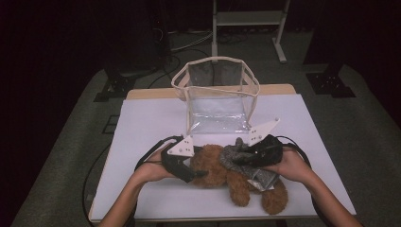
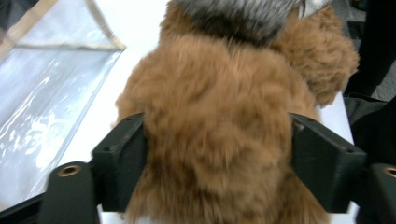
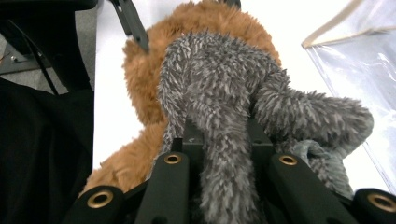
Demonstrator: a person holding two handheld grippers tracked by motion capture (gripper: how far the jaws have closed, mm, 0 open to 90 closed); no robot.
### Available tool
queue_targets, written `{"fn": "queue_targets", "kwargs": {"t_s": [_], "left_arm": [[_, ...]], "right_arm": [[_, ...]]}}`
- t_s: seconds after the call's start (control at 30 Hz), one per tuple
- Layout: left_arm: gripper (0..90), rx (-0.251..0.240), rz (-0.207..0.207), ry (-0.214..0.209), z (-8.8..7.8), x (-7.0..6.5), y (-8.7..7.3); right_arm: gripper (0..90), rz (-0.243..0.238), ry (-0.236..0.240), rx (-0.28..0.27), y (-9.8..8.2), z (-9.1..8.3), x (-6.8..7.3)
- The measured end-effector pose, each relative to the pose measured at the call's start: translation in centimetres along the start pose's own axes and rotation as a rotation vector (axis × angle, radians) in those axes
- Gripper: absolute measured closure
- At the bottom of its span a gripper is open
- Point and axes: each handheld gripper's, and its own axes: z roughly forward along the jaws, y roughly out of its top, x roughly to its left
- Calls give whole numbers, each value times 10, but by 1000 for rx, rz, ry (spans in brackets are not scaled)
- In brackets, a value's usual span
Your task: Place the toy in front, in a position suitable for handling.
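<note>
A brown teddy bear (image 1: 213,165) lies near the front edge of the white table (image 1: 151,123). A grey fuzzy garment (image 1: 230,156) is draped over its middle. My left gripper (image 1: 198,174) comes in from the left, and its two black jaws press on either side of the bear's brown fur (image 2: 215,116). My right gripper (image 1: 242,159) reaches in from the right and is shut on a fold of the grey garment (image 3: 219,93), which bunches up between its jaws. Part of the bear (image 3: 140,74) shows under and behind the garment.
An upright clear plastic bag with beige trim (image 1: 217,94) stands open just behind the bear, seen also as clear plastic bag (image 2: 46,93) and clear plastic bag (image 3: 355,60). A metal stand (image 1: 248,19) and cables (image 1: 189,42) sit on the floor beyond the table.
</note>
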Motion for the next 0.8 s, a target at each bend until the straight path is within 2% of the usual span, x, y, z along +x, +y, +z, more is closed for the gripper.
{"fn": "queue_targets", "kwargs": {"t_s": [0.1, 0.2, 0.33, 0.47, 0.53, 0.6, 0.73, 0.8], "left_arm": [[238, 23, -22, -17, 1, 1, -6], [309, 9, -27, -27, 3, 1, -10], [335, -4, -38, -48, 5, 1, -9], [338, 14, -8, -45, 6, -2, -5], [338, 14, -9, -46, 7, -3, -4], [338, 11, -6, -48, 7, -4, -6], [338, 8, -3, -45, 5, -6, -9], [338, 13, 12, -42, 5, -8, -10]], "right_arm": [[751, 8, -7, 0, -2, -4, -1], [751, -6, -2, 11, 4, -4, 1], [751, -34, 6, 27, 17, 4, 3], [751, -58, 41, 41, 34, 21, 6], [752, -82, 54, 40, 40, 27, 8], [751, -84, 71, 29, 47, 33, 10], [751, -93, 81, 39, 52, 36, 10], [750, -84, 68, 41, 50, 32, 6]]}}
